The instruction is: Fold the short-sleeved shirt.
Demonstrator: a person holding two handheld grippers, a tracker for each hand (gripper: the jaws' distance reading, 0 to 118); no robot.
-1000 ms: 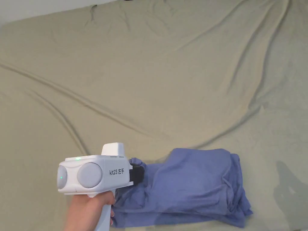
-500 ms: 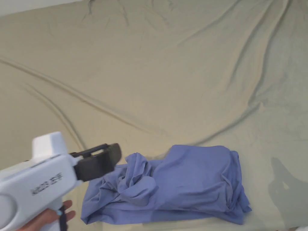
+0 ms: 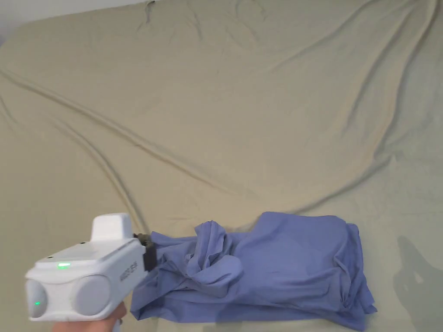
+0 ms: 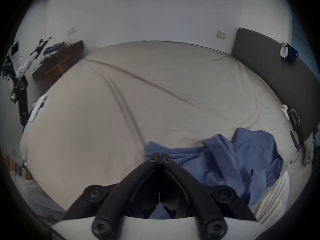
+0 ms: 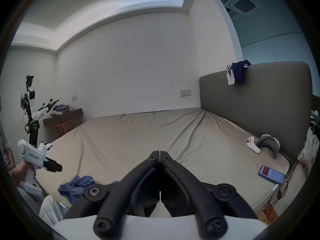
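Note:
The blue short-sleeved shirt (image 3: 281, 268) lies in a long, partly folded bundle on the beige bed sheet (image 3: 216, 108), near its front edge; the left part is rumpled. My left gripper (image 3: 149, 255) sits at the shirt's left end with its jaws together. In the left gripper view its tips (image 4: 160, 154) meet in front of the shirt (image 4: 225, 162), with no cloth between them. The right gripper view shows that left gripper (image 5: 57, 167) hovering above the shirt (image 5: 76, 185). My right gripper (image 5: 160, 152) is shut and empty, held above the bed.
A grey headboard (image 5: 259, 105) with clothes draped over it bounds the bed's right side. A phone (image 5: 271, 174), a white controller (image 5: 252, 144) and a grey headset (image 5: 268, 143) lie near it. A robot on a stand (image 5: 31, 113) and a side table (image 5: 64, 115) are beyond the far left corner.
The left gripper drew back leftward from the shirt's bunched left part, which now lies spread further left. The gripper has since come back to the shirt's left edge.

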